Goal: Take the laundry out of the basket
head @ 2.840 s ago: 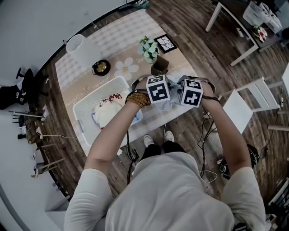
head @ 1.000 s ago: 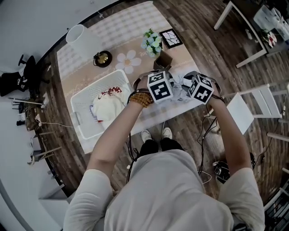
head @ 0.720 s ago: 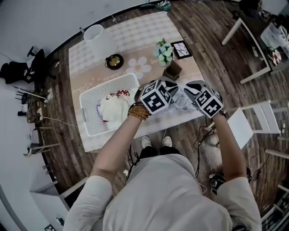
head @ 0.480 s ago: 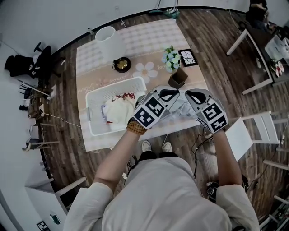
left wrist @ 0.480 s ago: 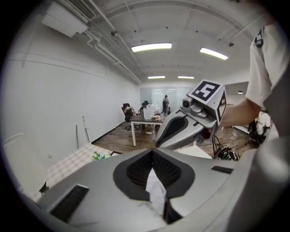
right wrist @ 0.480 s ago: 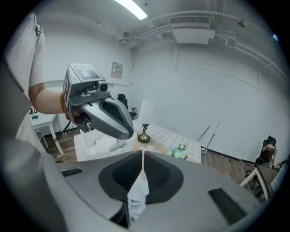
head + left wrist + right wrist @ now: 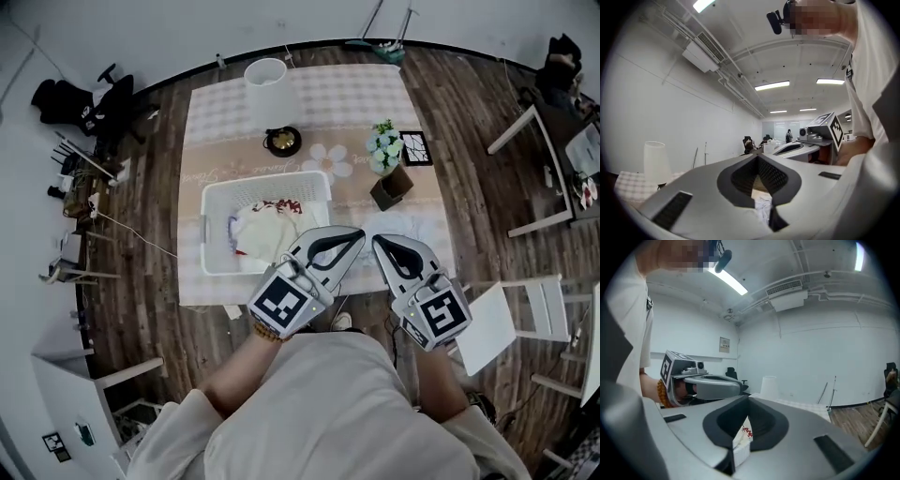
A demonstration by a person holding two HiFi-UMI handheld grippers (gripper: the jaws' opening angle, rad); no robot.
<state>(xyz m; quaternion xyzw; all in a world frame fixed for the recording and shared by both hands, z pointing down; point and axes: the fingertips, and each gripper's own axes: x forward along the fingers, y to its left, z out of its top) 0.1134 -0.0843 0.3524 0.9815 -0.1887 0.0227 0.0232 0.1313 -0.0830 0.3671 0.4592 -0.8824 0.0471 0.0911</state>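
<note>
The white laundry basket stands on the table's left half, holding a white garment with red print. A pale cloth lies flat on the table to the basket's right. Both grippers are raised high above the table's near edge, side by side and pointing roughly level. My left gripper is shut and holds nothing. My right gripper has just been closing; its jaws meet with nothing between them. The cloth and the basket's garment show only far below through the gaps behind the closed jaws.
On the table's far side stand a white lamp, a small dark dish, a flower pot, a framed picture and a brown box. A white chair is at the right; more furniture rings the table.
Both grippers have lifted off the pale cloth on the table and risen toward the head camera. Their jaws have come together. The cloth stays on the table.
</note>
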